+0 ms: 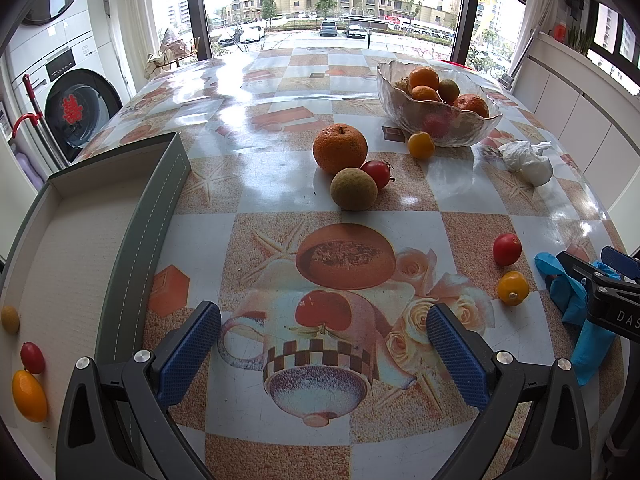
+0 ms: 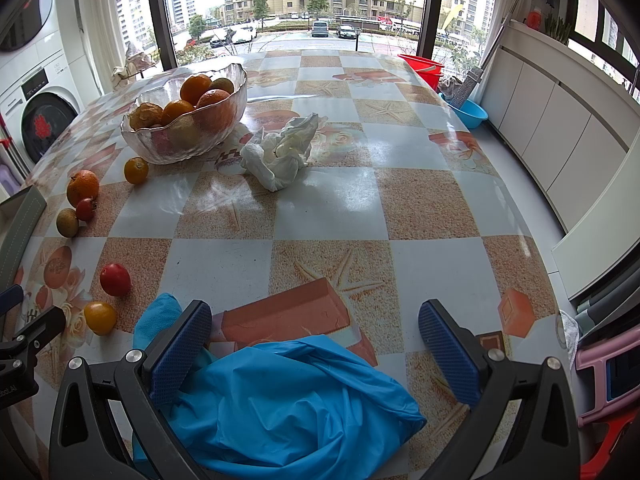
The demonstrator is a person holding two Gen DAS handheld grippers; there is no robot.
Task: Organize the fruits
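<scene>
My left gripper is open and empty, low over the patterned table. A grey tray at its left holds a brown longan, a red tomato and a yellow tomato. Ahead lie a large orange, a brown fruit and a red tomato. A red tomato and a yellow tomato lie to the right. A glass bowl holds several oranges, with a small orange beside it. My right gripper is open and empty above a blue bag.
A crumpled white tissue lies beside the bowl. A washing machine stands left of the table. White cabinets, a red bucket and a blue basin are on the right. The right gripper's body shows in the left view.
</scene>
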